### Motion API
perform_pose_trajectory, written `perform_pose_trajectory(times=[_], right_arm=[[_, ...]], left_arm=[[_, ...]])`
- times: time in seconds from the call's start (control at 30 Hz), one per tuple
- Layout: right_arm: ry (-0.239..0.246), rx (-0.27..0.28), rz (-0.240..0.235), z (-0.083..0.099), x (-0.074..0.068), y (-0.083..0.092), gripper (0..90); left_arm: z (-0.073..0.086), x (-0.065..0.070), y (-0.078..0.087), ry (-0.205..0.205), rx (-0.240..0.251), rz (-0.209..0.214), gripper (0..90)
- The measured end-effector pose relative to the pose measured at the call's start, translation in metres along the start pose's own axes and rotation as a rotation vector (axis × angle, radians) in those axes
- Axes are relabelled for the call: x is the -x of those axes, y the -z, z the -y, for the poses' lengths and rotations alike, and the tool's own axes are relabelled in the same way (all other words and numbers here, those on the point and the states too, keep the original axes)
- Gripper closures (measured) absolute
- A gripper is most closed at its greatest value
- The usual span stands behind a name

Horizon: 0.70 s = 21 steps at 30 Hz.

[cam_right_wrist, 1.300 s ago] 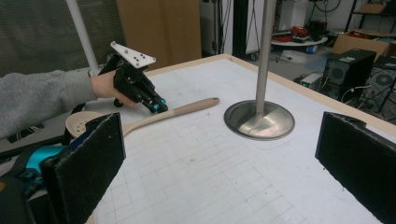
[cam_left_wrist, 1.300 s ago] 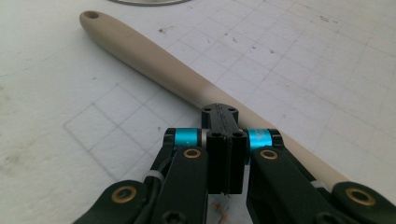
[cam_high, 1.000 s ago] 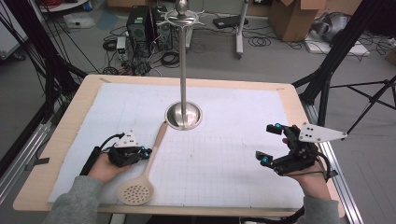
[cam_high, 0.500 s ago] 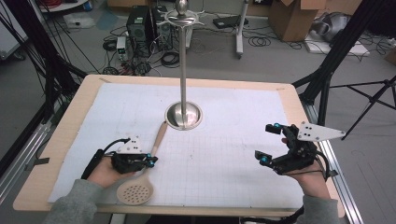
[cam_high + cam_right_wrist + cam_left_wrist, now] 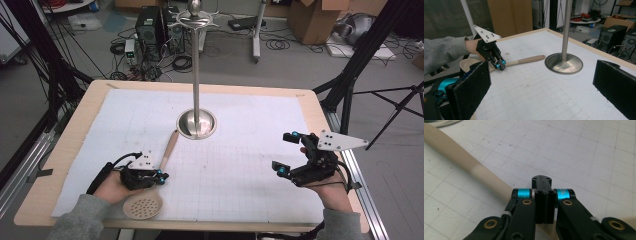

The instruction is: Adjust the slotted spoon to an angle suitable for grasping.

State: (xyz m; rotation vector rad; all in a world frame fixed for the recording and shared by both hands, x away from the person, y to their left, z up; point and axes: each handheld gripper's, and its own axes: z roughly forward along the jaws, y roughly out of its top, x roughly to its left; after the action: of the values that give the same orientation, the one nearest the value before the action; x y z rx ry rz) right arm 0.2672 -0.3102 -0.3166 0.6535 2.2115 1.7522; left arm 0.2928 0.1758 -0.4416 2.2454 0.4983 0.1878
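Note:
A beige slotted spoon [image 5: 168, 150] lies on the white grid mat, its round head [image 5: 142, 206] near the front edge and its handle pointing at the metal stand. My left gripper [image 5: 161, 176] rests on the handle just above the head, jaws closed together. In the left gripper view the pads [image 5: 543, 202] meet with no gap and the handle [image 5: 461, 157] passes beneath them, not between them. My right gripper [image 5: 285, 152] hovers at the right side of the mat, open and holding nothing. Its view looks between wide-set pads [image 5: 471, 85] at the spoon [image 5: 524, 60] and the left gripper [image 5: 501, 65].
A tall metal stand with a round dished base [image 5: 197, 123] rises from the middle of the mat [image 5: 240, 165]; its pole [image 5: 566, 27] is straight ahead of the right gripper. The wooden table edge [image 5: 70, 135] frames the mat. Cables, computers and tripods sit on the floor beyond.
My left gripper slid to the right, from beside the spoon onto its handle. The spoon and the right gripper stayed where they were.

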Motion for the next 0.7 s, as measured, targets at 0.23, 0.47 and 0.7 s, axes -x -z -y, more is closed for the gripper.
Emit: perform_pose_trajectory(times=[0.23,0.47,0.7], right_arm=[[-0.005,0.01,-0.003,-0.001,0.002,-0.003,0.2],[0.001,0.0,-0.015,-0.003,0.004,-0.01,0.2],[0.013,-0.002,-0.027,-0.005,0.007,-0.019,0.2]], left_arm=[[0.012,-0.004,0.014,0.016,0.006,0.0,89.9],[0.025,-0.009,0.026,0.027,0.023,-0.015,89.9],[0.033,-0.01,0.036,0.034,0.022,-0.03,89.9]])
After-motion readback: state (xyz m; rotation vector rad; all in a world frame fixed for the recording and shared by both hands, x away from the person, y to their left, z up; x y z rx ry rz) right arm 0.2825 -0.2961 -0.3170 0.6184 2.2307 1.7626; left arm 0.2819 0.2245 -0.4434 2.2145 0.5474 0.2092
